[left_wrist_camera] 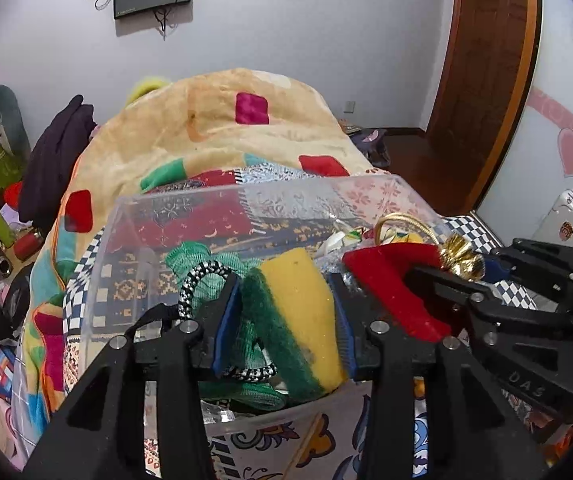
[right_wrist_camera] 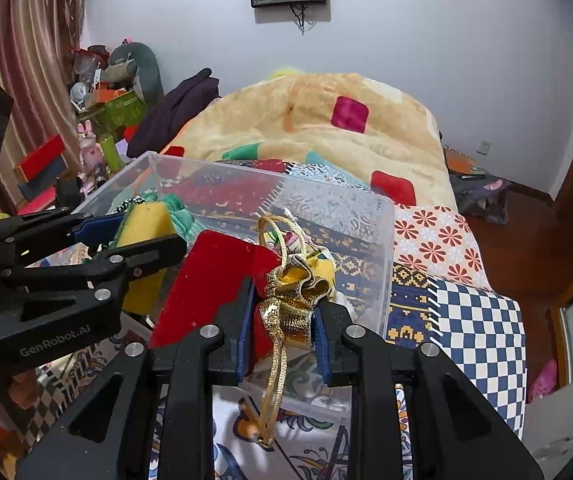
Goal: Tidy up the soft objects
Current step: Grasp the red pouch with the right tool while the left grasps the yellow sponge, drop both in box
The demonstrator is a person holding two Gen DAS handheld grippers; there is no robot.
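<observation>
A clear plastic bin (left_wrist_camera: 134,240) (right_wrist_camera: 382,240) sits on the patterned bed. My left gripper (left_wrist_camera: 286,320) is shut on a yellow and green sponge (left_wrist_camera: 306,312), held over the bin's near side; the sponge also shows in the right wrist view (right_wrist_camera: 146,220). A green mesh scrubber (left_wrist_camera: 190,256) with a black-and-white cord lies in the bin behind it. My right gripper (right_wrist_camera: 284,320) is shut on a red velvet pouch (right_wrist_camera: 210,280) with a gold ribbon top (right_wrist_camera: 294,292), over the bin's near right edge. The pouch also shows in the left wrist view (left_wrist_camera: 390,280).
A folded beige blanket (right_wrist_camera: 326,136) lies on the bed behind the bin. A dark garment (right_wrist_camera: 178,112) and cluttered boxes and toys (right_wrist_camera: 106,92) stand at the left. A wooden door (left_wrist_camera: 486,60) and floor are at the right.
</observation>
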